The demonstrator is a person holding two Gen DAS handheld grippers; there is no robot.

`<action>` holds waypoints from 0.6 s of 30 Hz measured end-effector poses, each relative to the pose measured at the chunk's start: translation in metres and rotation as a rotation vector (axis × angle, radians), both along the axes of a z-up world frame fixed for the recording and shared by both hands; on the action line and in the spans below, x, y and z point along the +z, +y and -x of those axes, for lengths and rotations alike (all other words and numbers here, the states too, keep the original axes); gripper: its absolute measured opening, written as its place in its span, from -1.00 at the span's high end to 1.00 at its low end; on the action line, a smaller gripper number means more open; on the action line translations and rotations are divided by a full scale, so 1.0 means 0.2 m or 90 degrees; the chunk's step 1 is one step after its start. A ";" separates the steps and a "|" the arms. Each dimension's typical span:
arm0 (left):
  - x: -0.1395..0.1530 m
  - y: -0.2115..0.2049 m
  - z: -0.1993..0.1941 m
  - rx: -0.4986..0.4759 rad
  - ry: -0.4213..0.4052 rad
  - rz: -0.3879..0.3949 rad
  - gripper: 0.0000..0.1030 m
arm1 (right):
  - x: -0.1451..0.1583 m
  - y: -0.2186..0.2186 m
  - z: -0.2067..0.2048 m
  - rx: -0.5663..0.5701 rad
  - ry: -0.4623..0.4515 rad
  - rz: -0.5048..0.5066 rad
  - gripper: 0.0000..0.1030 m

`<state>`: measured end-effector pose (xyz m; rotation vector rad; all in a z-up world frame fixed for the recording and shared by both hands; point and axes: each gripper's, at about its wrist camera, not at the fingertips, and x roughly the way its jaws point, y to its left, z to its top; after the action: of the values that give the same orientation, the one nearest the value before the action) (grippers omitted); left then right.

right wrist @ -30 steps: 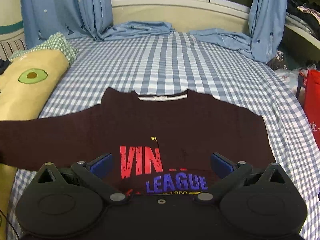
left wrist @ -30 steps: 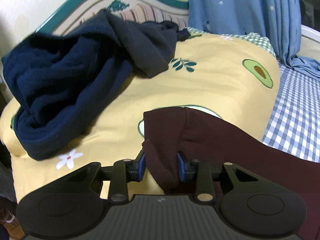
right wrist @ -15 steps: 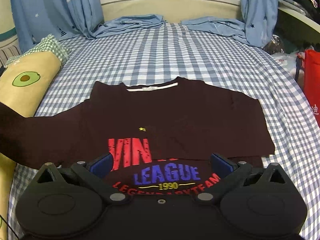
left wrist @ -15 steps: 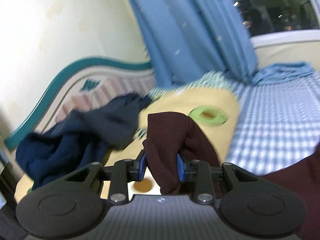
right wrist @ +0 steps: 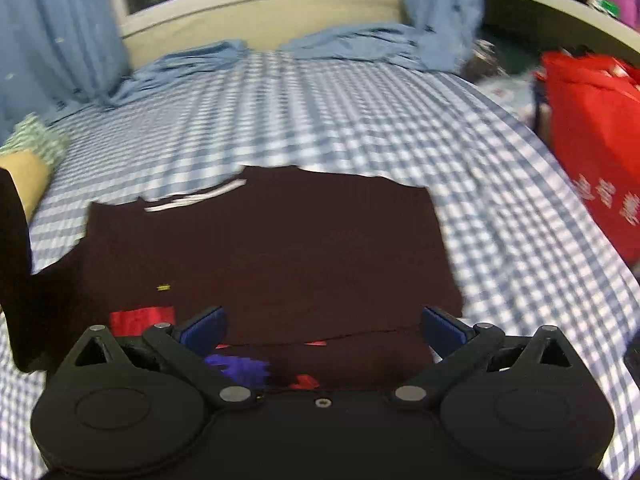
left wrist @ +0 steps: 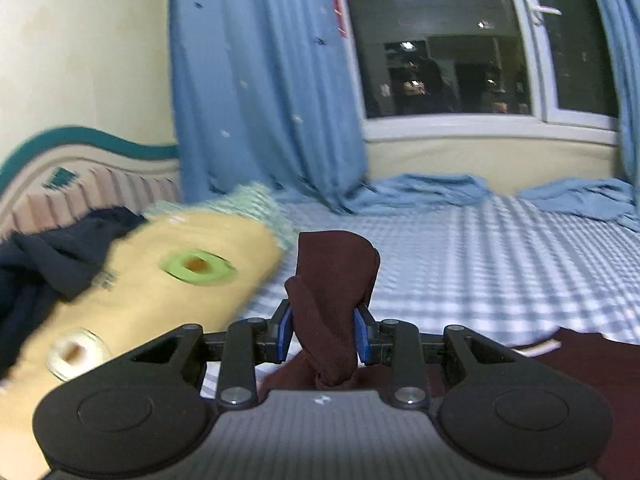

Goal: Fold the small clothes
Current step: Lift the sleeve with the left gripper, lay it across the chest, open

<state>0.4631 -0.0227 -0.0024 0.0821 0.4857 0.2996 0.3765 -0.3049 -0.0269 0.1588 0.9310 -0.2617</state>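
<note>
A dark maroon sweater (right wrist: 304,248) with red and blue lettering lies flat on the blue checked bed sheet (right wrist: 360,112), its white-lined collar toward the window. My left gripper (left wrist: 322,332) is shut on the bunched end of the sweater's sleeve (left wrist: 332,280), which stands up between the blue pads. That sleeve hangs as a dark strip (right wrist: 14,264) at the left edge of the right wrist view. My right gripper (right wrist: 322,326) hovers open over the sweater's lower front, nothing between its fingers.
A yellow avocado-print quilt (left wrist: 152,288) with a dark navy garment (left wrist: 44,264) on it lies at the left by the headboard. Blue curtains (left wrist: 264,92) and their loose ends trail onto the bed near the window. A red bag (right wrist: 592,144) stands off the bed's right side.
My left gripper has swung right with the sleeve, from over the quilt and navy garment toward the checked sheet and window. My right gripper has shifted over the sweater, hiding most of the lettering.
</note>
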 end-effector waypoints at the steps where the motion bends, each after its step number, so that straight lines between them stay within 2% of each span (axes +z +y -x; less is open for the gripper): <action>1: -0.05 -0.07 -0.03 -0.004 0.014 0.007 0.34 | -0.01 -0.05 0.00 -0.011 0.008 0.000 -0.99; 6: -0.32 -0.34 -0.16 -0.029 0.108 0.067 0.33 | -0.06 -0.23 0.01 -0.037 0.016 0.017 -0.99; 11: -0.51 -0.42 -0.18 -0.063 0.189 0.111 0.32 | -0.13 -0.29 -0.01 -0.044 0.040 0.030 -0.99; 15: -0.53 -0.40 -0.08 -0.152 0.200 0.176 -0.07 | -0.20 -0.27 -0.07 -0.049 0.042 0.028 -0.99; 16: -0.52 -0.40 -0.03 -0.164 0.200 0.180 -0.16 | -0.22 -0.26 -0.09 -0.051 0.044 0.027 -0.99; 18: -0.50 -0.39 0.03 -0.183 0.206 0.182 -0.47 | -0.26 -0.25 -0.12 -0.065 0.046 0.015 -0.99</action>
<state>0.4579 -0.1002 -0.1034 -0.0803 0.8230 -0.0701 0.4015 -0.3555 -0.0781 0.1769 0.9923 -0.3740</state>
